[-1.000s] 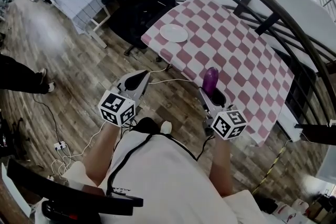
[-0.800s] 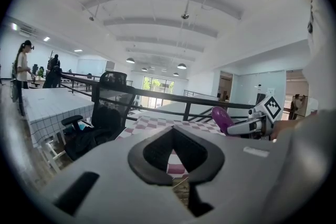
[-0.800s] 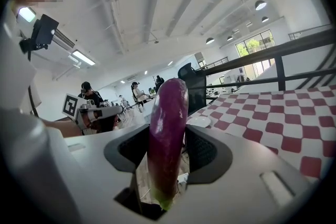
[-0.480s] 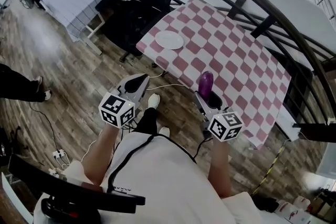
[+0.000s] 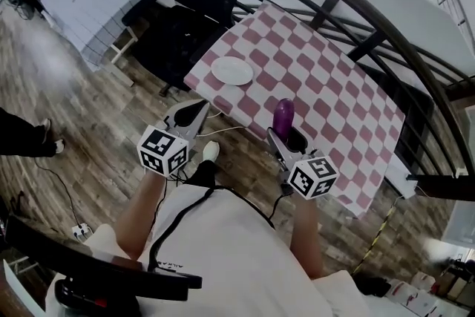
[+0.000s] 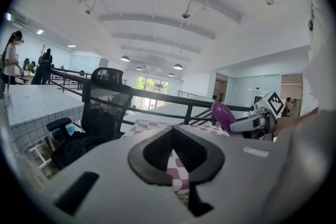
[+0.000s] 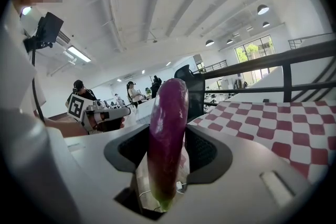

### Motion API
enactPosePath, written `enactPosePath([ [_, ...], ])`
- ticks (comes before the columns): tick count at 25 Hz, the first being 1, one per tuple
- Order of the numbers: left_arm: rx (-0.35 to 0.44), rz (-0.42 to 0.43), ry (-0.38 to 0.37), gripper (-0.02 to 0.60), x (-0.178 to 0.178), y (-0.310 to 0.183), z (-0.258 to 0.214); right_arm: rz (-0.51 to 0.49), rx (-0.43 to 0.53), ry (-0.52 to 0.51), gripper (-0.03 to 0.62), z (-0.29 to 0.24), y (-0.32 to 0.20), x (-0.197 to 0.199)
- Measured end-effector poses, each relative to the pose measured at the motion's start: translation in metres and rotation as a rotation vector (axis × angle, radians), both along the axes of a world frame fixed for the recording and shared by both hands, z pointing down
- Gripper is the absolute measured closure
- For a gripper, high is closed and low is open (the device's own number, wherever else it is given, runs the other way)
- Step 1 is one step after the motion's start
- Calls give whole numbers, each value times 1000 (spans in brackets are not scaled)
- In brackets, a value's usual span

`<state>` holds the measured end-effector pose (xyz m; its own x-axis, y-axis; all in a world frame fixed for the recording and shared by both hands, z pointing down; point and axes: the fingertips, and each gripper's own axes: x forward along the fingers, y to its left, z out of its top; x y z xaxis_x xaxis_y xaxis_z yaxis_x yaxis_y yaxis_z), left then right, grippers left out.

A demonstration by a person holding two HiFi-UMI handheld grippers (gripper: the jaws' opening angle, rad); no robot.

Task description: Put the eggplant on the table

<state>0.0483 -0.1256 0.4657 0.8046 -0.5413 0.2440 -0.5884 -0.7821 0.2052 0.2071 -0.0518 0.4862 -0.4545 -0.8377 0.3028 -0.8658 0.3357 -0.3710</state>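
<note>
Right gripper jaws clamp the eggplant low on its body and hold it upright, with the forearm reaching toward frame centre. Left gripper jaws are together and empty, level with it at centre left. Head view places the eggplant over the near edge of the checked table, with a white plate to the upper left. Only the right gripper view shows the eggplant's pale green end below the pads. Bare cloth lies to the right of the eggplant

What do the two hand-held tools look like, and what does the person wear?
The left tool and the right tool are light grey with black jaw pads. Each carries a white cube with black square markers. The person wears a white top.
</note>
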Motion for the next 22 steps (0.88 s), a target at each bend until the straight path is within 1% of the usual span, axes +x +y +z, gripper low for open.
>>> enactPosePath([
  [7, -26, 16, 5, 577, 0, -46, 6, 13, -18, 15, 379, -2, -39, -2],
  [14, -65, 109, -17, 577, 6, -96, 21, 50, -48, 31, 379, 5, -98, -12],
  [19, -92, 198, -33, 581, 12, -132, 38, 82, -59, 107, 379, 18, -143, -16],
  [22, -104, 204, -27, 581, 14, -152, 44, 90, -73, 112, 378, 23, -164, -18],
])
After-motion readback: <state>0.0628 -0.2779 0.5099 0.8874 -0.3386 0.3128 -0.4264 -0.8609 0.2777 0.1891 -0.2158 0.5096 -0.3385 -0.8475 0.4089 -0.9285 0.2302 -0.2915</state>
